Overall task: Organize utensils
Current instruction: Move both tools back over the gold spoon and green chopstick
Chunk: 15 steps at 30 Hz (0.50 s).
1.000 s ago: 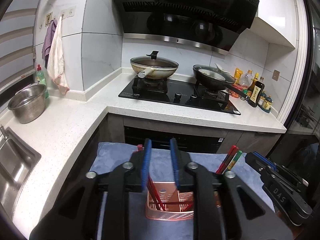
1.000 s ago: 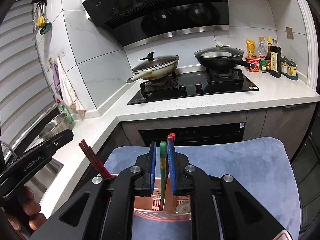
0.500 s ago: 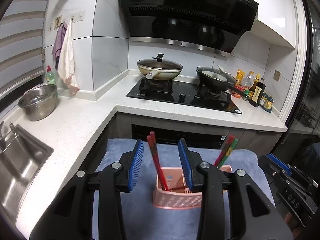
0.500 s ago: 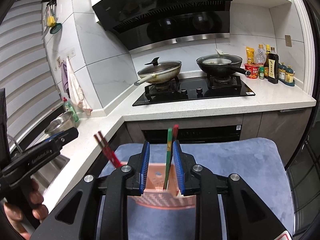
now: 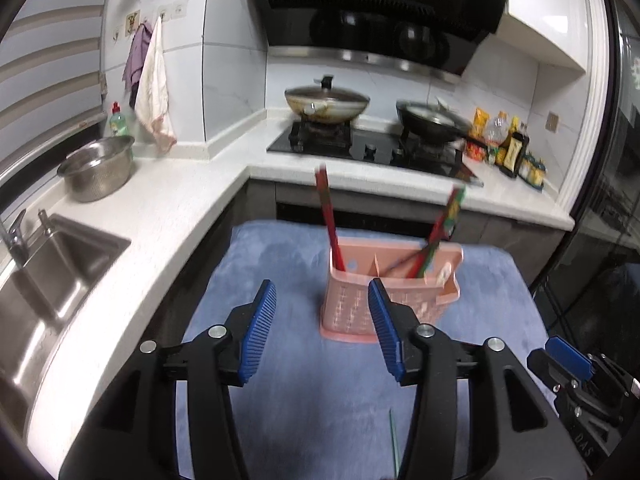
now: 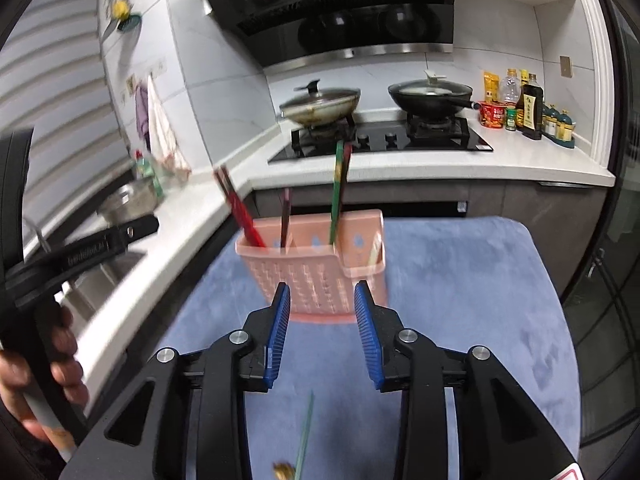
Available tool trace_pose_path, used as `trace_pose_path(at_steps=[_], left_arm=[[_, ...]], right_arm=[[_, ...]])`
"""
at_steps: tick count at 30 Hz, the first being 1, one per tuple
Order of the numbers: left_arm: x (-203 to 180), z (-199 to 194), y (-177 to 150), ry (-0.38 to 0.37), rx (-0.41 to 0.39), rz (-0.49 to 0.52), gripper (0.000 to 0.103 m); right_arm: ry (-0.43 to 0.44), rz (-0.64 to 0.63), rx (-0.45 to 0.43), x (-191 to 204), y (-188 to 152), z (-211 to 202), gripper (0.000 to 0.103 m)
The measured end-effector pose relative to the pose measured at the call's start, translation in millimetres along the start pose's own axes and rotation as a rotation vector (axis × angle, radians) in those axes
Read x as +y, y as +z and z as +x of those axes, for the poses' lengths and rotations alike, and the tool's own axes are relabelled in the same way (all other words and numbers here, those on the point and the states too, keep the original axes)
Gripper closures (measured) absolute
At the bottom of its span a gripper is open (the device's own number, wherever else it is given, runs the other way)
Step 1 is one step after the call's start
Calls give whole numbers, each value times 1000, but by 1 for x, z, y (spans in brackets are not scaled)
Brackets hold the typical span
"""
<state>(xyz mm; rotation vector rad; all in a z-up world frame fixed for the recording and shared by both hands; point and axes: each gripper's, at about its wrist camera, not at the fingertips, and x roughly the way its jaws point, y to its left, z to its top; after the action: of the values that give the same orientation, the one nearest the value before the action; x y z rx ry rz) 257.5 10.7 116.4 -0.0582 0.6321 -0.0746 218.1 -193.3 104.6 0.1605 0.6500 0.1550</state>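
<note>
A pink slotted utensil holder (image 5: 384, 296) stands on a blue mat (image 5: 288, 360); it also shows in the right wrist view (image 6: 320, 268). Red chopsticks (image 5: 328, 216) lean in its left compartment, and red-green chopsticks (image 5: 440, 236) lean in the right one. In the right wrist view the red chopsticks (image 6: 238, 208) and the green-red pair (image 6: 338, 196) stand in it. My left gripper (image 5: 322, 332) is open and empty, just before the holder. My right gripper (image 6: 322, 336) is open and empty, close in front of the holder. A thin green utensil (image 6: 304, 436) lies on the mat (image 6: 460, 280) under the right gripper.
A white counter (image 5: 160, 208) wraps around the mat, with a steel sink (image 5: 48, 280) and a metal bowl (image 5: 98, 168) at the left. A stove with a lidded wok (image 5: 326, 100) and a black pan (image 5: 432, 118) stands behind. Sauce bottles (image 5: 516, 152) are at the back right.
Both grippers opened, let go of their chopsticks in the holder, and pulled back toward me. The holder now stands farther ahead of both.
</note>
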Motion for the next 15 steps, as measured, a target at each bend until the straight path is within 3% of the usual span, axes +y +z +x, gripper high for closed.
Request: trace_pose_path(at_steps=[15], left_arm=[[16, -5, -153, 42, 251, -22, 57]], right_arm=[[-33, -90, 253, 20, -171, -22, 70]])
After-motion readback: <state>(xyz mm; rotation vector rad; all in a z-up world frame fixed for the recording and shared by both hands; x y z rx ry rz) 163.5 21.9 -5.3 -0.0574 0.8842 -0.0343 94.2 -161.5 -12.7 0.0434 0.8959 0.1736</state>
